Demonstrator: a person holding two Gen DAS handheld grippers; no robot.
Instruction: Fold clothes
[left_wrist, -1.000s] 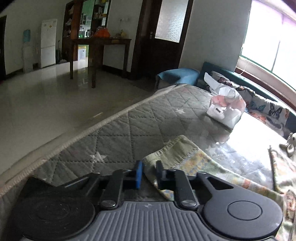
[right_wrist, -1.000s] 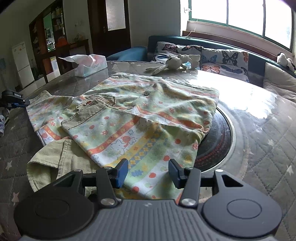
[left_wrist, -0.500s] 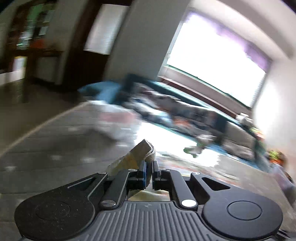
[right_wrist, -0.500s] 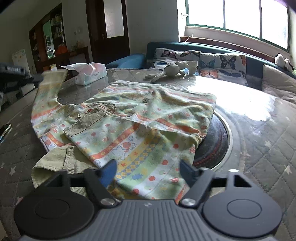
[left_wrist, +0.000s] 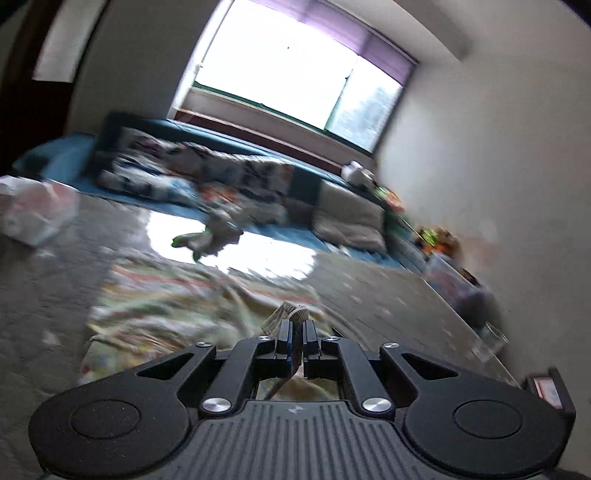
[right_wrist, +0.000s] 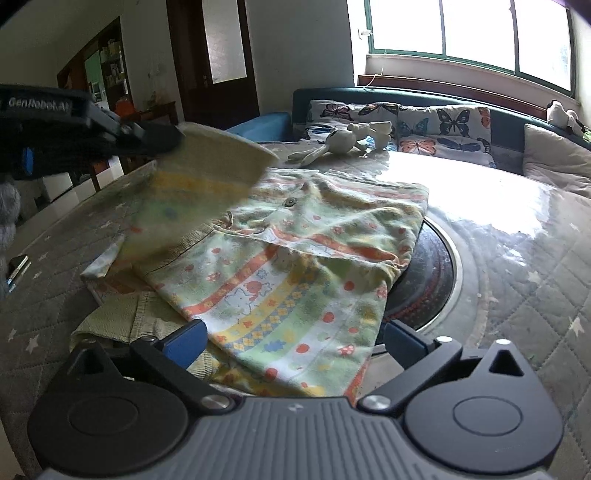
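Right wrist view: a quilted grey table (right_wrist: 546, 280) fills the frame, with a dark round inset plate (right_wrist: 428, 269) partly covered by a patterned child's garment (right_wrist: 295, 258). Open tabletop lies to the right of the garment and along the near left edge, where a small dark object (right_wrist: 16, 266) rests. A stuffed rabbit toy (right_wrist: 343, 142) lies near the far edge, before a sofa with butterfly cushions (right_wrist: 424, 122). The right gripper (right_wrist: 291, 339) hovers low over the garment's near hem, its jaws spread wide apart and holding nothing. The left gripper (right_wrist: 147, 136) is raised at upper left, clamped on the garment's sleeve cuff (right_wrist: 221, 155), lifting it above the shirt body. Left wrist view, blurred: the jaws are pressed together on the cuff (left_wrist: 291, 314), with the rest of the garment spread on the table beyond and to the left.
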